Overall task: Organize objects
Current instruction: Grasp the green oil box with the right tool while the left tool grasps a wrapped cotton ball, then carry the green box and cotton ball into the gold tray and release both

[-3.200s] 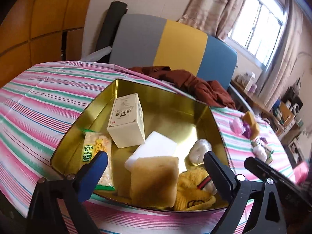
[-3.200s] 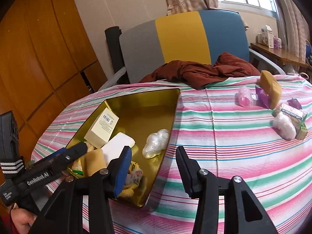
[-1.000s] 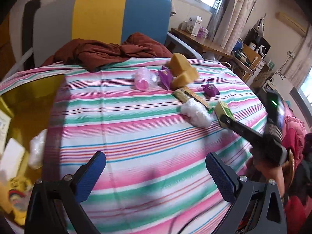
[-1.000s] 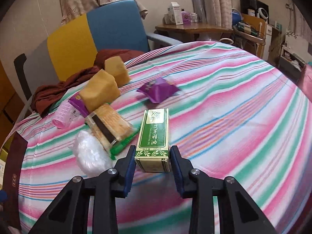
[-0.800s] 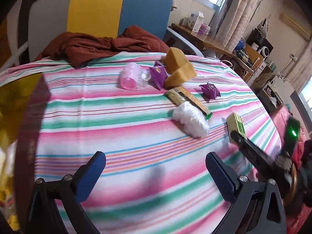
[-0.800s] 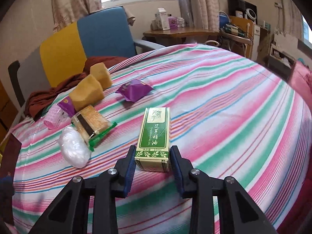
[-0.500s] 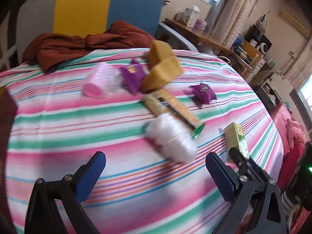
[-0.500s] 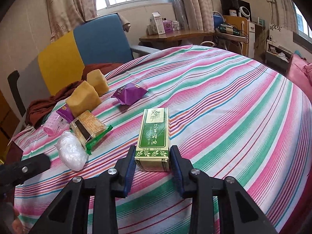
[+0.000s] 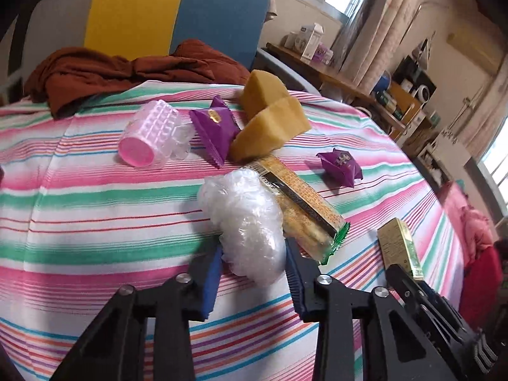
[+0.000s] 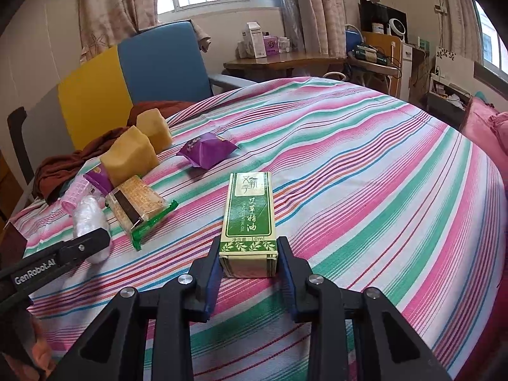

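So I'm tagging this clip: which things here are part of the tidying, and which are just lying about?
Part of the job:
- left claw, shut on the clear plastic wad
- right claw, shut on the green box
- biscuit pack, two sponges, purple sachets, pink roller

Lying about:
- brown cloth
- chair
- side table

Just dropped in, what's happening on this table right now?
A person works two handheld grippers over the striped tablecloth. The left gripper has just closed its jaws around the clear plastic bundle. The right gripper holds the green box. Sponges, purple packets and a cracker pack lie nearby.
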